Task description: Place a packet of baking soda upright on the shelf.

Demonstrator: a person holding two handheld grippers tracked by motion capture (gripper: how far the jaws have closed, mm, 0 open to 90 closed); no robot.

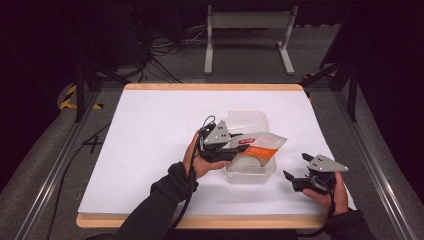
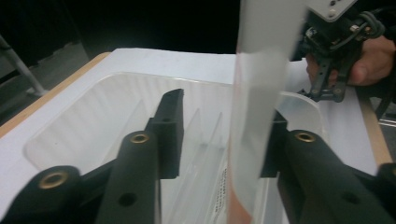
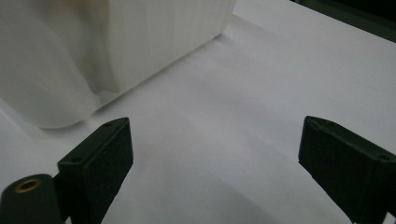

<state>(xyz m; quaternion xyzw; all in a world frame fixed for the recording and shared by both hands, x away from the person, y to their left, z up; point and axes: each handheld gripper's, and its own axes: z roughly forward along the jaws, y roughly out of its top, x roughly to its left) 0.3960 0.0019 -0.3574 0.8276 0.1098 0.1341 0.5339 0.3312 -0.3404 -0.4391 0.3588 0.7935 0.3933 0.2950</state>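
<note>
Surface: white sheet (image 1: 150, 145) over a wood-edged table, dark room around it.
Left gripper (image 2: 219, 135): my jaws stand apart, not pressing on anything.
Pouch (image 2: 254, 116): upright between my left jaws, against the right-hand one, clear of the other.
Clear bin (image 2: 84, 116): below and ahead of my left jaws.
Right gripper (image 3: 215, 154): my jaws spread wide over bare sheet, bin corner beyond the left-hand jaw.

White-covered table (image 1: 150, 130) with wooden edging, grey metal stand (image 1: 248, 35) and tangled cables (image 1: 160, 50) on the floor beyond
</note>
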